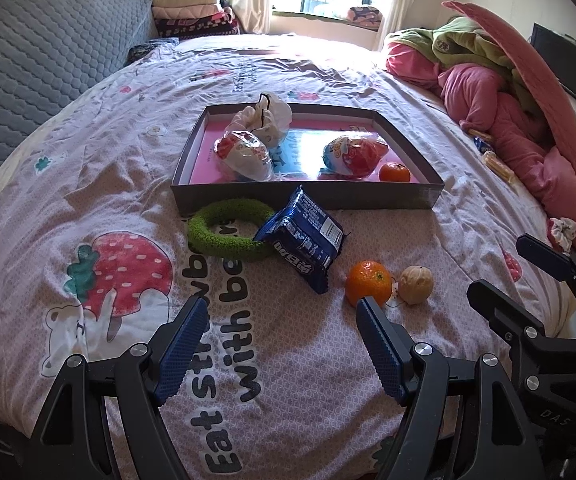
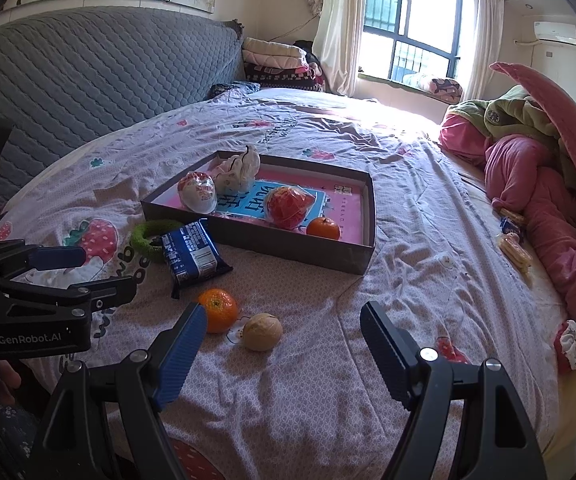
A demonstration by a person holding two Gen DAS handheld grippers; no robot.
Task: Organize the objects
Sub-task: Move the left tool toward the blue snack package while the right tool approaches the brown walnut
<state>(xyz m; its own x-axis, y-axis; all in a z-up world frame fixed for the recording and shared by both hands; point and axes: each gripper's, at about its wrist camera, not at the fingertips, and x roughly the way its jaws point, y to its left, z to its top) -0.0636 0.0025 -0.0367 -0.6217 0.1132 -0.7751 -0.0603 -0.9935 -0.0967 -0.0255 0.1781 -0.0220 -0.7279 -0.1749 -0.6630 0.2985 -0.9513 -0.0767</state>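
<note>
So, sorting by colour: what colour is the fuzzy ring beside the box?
Green; the fuzzy ring shows best in the left wrist view.

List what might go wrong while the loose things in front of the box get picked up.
1. The orange and the pale round fruit lie close together on soft, wrinkled bedding; a nudge may roll either away.
2. The blue packet leans on the green ring, so lifting one would likely shift the other.
3. Both open grippers, left and right, point at the same spot and might collide.

Bedsheet [image 1: 87, 184]: pale pink, strawberry print. Tray [image 1: 308, 196]: grey walls, pink floor. Ring [image 1: 227, 232]: green. Snack packet [image 1: 300, 240]: dark blue. Mandarin [image 1: 369, 282]: orange. Peeled fruit [image 1: 418, 285]: beige.
</note>
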